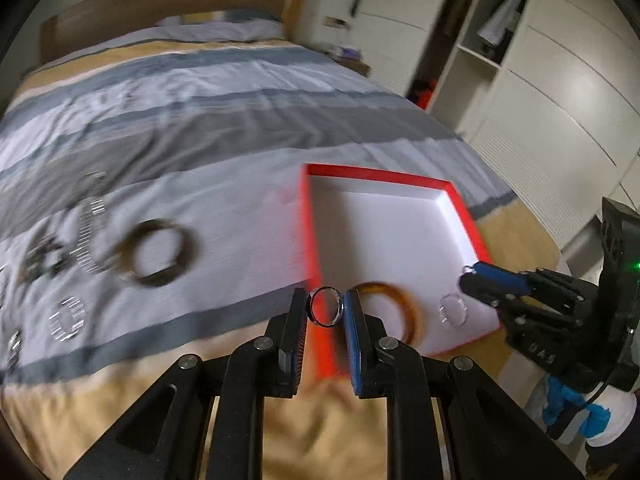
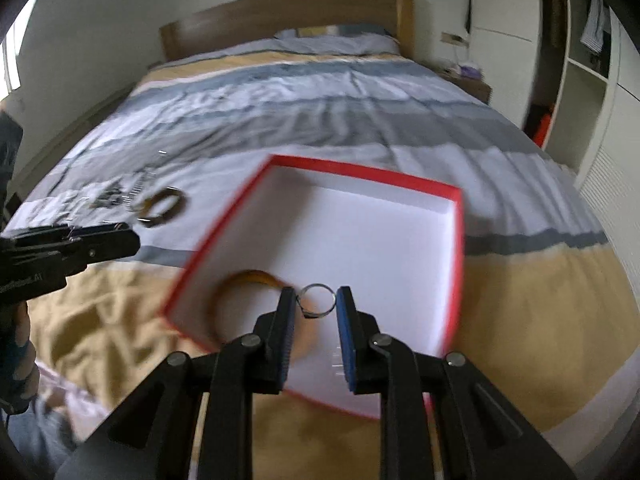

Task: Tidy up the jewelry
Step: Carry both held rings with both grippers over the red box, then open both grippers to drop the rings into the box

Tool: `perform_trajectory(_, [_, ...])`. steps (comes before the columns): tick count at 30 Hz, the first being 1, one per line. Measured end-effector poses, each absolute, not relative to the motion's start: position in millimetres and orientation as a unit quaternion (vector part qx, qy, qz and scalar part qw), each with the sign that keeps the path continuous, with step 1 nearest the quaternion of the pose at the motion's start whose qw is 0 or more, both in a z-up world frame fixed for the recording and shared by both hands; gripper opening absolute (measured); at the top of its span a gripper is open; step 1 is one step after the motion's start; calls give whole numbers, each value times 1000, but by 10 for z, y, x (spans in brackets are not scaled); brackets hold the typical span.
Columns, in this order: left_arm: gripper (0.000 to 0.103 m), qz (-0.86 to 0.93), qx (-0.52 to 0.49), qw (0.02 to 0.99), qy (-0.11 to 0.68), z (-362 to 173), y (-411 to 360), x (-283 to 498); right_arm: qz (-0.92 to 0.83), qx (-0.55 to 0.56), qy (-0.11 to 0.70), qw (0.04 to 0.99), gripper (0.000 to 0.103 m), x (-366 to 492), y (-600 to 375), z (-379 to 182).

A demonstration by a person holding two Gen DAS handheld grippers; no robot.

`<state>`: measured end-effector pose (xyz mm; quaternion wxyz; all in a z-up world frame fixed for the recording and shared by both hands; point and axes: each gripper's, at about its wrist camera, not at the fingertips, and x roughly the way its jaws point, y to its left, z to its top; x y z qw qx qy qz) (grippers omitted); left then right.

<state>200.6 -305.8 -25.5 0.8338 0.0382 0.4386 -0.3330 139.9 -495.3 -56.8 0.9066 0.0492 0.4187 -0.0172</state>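
Striped bed [image 2: 340,92], red box [image 1: 456,200] just ahead of both grippers. Left gripper [image 1: 326,308] pinches dark ring [image 1: 326,306]; right gripper [image 2: 316,302] pinches thin ring [image 2: 318,300] over box floor. Step: carrying rings to box. Next, prob.: lower, release w/o bounce.

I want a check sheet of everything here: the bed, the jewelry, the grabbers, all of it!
Surface: striped bedspread.
Job's things: red box holding an amber bangle and a small clear ring; brown bangle and blurred silver pieces on the bedspread.
Clutter: nothing seen.
Grippers: left gripper shut on a dark ring; right gripper shut on a thin silver ring.
Cables: nothing seen.
Surroundings: headboard, white wardrobe.
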Motion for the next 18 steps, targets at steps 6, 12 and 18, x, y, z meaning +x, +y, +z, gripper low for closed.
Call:
perform_trajectory(6, [18,-339,65,820,457,-573,-3654,2212,-17,42,440,897,19,1527,-5197,-794])
perform_trajectory(12, [18,-321,77,818,471,-808,-3884,2391,-4,25,457,889,19,1642,-5218,-934])
perform_trajectory(18, [19,-319,94,823,460,-859,-3889,2380,2,4,466,885,20,1659,-5159,-1009])
